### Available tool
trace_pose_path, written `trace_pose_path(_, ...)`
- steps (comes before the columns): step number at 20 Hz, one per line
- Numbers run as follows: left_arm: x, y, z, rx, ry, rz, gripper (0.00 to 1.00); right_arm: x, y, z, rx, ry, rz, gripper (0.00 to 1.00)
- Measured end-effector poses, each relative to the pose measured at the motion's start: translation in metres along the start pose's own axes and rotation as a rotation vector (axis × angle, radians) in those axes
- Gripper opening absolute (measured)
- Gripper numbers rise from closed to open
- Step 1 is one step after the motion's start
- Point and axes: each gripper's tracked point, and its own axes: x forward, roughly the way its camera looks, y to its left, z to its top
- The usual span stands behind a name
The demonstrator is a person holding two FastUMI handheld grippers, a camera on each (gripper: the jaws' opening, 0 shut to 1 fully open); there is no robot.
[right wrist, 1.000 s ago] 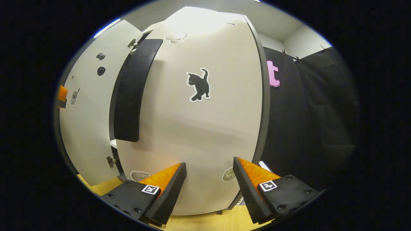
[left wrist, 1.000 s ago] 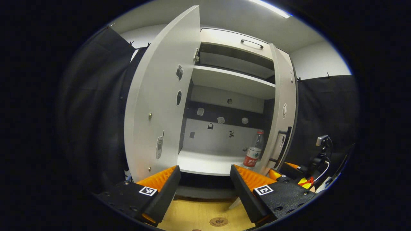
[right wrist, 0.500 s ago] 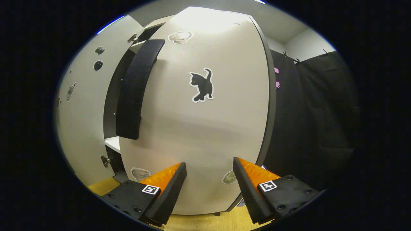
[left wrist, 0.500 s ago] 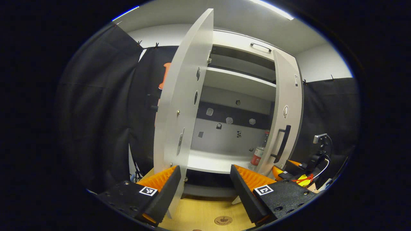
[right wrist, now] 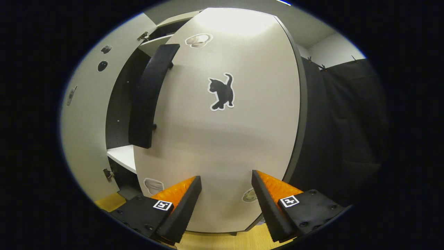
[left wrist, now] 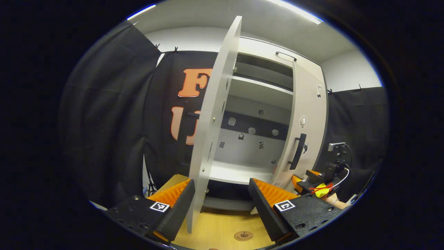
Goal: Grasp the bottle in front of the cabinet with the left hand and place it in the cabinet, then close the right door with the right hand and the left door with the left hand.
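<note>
cabinet (left wrist: 260, 93): both doors part open, shelves showing; stands on the wooden desk (left wrist: 222, 229).
right door (right wrist: 222, 139): mid-swing toward shut, a gap left at its handle side; right tongs (right wrist: 223, 194) spread wide, nothing between the fingers, close against the door's lower face.
left door (left wrist: 211, 132): edge-on in the left gripper view, not yet closed; left tongs (left wrist: 220, 198) gaping and empty, straddling its bottom edge.
handle (right wrist: 149, 97): dark vertical bar on the right door, not needed for a push.
bottle: can't spot it now; judged inside the cabinet, hidden by the right door.
how-to: keep a flat steady push low on the panel, follow the hinge arc, stop at the frame, no slamming.
change: right door has closed further; bottle was visible on the lower shelf a second ago; left tongs have shifted left.
</note>
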Motion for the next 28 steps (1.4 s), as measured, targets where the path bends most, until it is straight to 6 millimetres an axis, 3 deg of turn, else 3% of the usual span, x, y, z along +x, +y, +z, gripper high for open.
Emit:
trace_pose_path(7,-0.02,0.063,-0.016,-0.026,0.01,0.139,0.95,0.001,0.007,-0.001,-0.002,0.01,-0.018,0.95)
trace_pose_path(11,-0.018,0.09,-0.021,-0.005,0.005,0.198,0.95,0.001,0.008,0.0,-0.004,0.012,-0.034,0.95)
trace_pose_path(14,-0.005,0.099,-0.028,0.001,0.017,0.205,0.95,-0.001,0.008,0.0,-0.014,0.014,-0.037,0.95)
trace_pose_path(18,0.008,0.093,-0.036,0.018,0.032,0.177,0.94,-0.005,0.008,-0.001,-0.005,0.028,-0.027,0.97)
trace_pose_path(21,0.022,0.087,-0.036,0.076,0.041,0.158,0.94,-0.027,-0.003,-0.001,0.023,0.03,-0.034,0.97)
trace_pose_path(25,0.015,0.057,-0.04,0.083,0.048,0.101,0.94,-0.055,-0.017,0.005,0.041,0.023,-0.037,0.97)
trace_pose_path(28,0.021,0.029,-0.053,0.027,0.084,0.024,0.94,-0.079,-0.029,0.013,0.046,0.005,-0.041,0.97)
